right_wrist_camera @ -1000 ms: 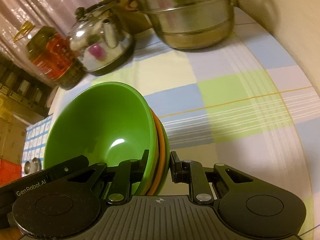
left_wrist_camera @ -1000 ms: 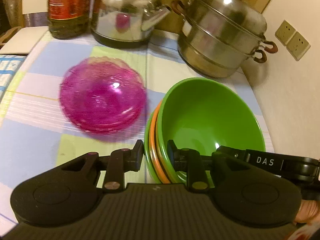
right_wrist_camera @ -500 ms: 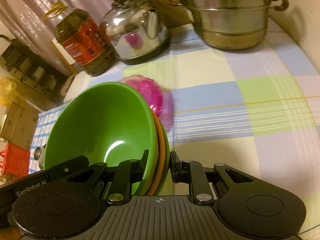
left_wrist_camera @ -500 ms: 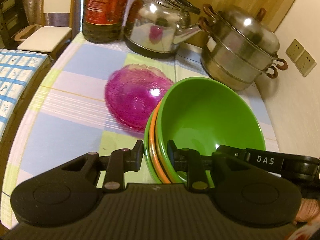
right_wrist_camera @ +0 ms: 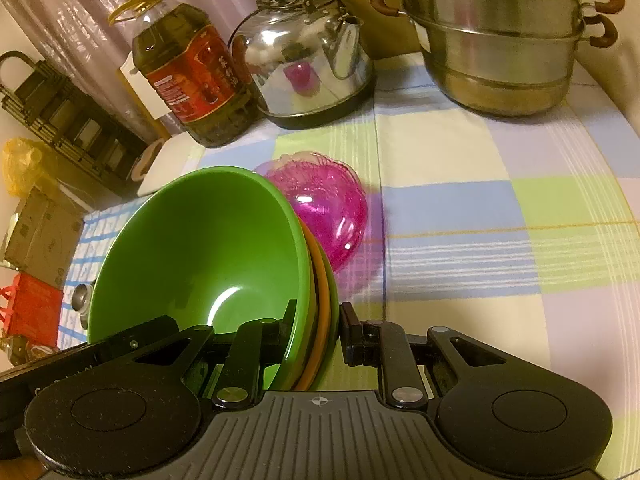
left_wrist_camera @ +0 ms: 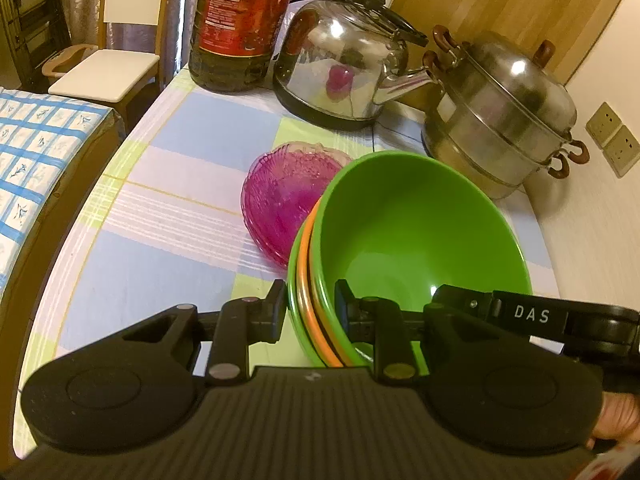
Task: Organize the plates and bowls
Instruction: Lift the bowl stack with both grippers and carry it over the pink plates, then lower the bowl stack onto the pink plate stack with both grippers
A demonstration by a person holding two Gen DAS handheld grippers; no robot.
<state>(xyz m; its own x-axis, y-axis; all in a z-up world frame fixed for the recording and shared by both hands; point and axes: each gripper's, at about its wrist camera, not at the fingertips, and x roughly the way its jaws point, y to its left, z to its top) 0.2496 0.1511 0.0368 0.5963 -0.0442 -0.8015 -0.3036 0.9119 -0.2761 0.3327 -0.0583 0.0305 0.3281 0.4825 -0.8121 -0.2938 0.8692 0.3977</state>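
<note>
Both tongs [left_wrist_camera: 310, 306] [right_wrist_camera: 318, 322] clamp nested bowls [left_wrist_camera: 416, 236]; top bowl empty.

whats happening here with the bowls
A person is carrying a nested bowl stack, green over orange over green, with both grippers. The left gripper and right gripper each pinch opposite sides of its rim. The stack is held tilted above the checked tablecloth, just in front of the pink glass plates.

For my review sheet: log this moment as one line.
left gripper: shut on bowl stack | right gripper: shut on bowl stack | pink plates: on tablecloth, beyond stack
</note>
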